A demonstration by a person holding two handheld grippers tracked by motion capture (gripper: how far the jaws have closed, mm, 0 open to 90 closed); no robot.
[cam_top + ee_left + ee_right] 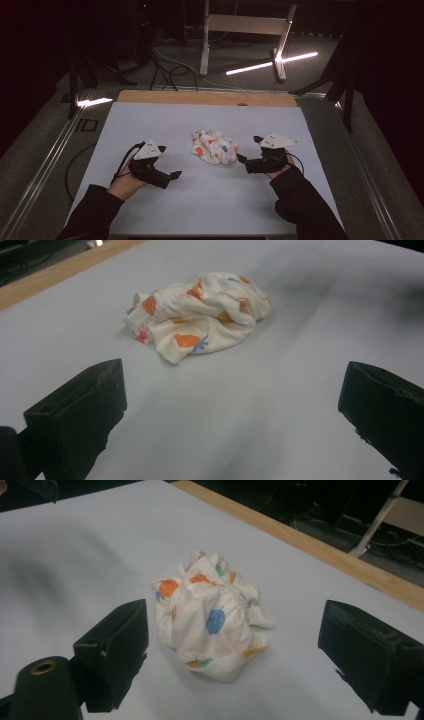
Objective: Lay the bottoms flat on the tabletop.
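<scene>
- On the pale mat [200, 200], near its middle: a crumpled white cloth [214, 146] printed with orange, blue and red shapes, bunched into a loose heap.
- Beyond the mat's far edge, a strip of bare wooden tabletop [200, 97]; farther off on the dark floor, a tangle of black cables [165, 67], a white frame leg [204, 45] and two bright light strips [270, 62].
- Nothing lying between either gripper and the cloth; bare mat all round it.
- Left gripper [175, 175] low over the mat, to the cloth's left and well apart from it, aimed rightward; jaws spread wide and empty, with the cloth [197, 315] ahead of them in the left gripper view.
- Left hand [127, 181] wrapped round the handle from behind, dark sleeve [92, 215] coming in from the bottom edge.
- Right gripper [248, 150] just beside the cloth's right edge, pointing left at it; jaws wide apart, empty, the cloth [212, 617] sitting between and a little ahead of them in the right gripper view.
- Right hand [280, 167] under the gripper's body, forearm angled in from the lower right.
</scene>
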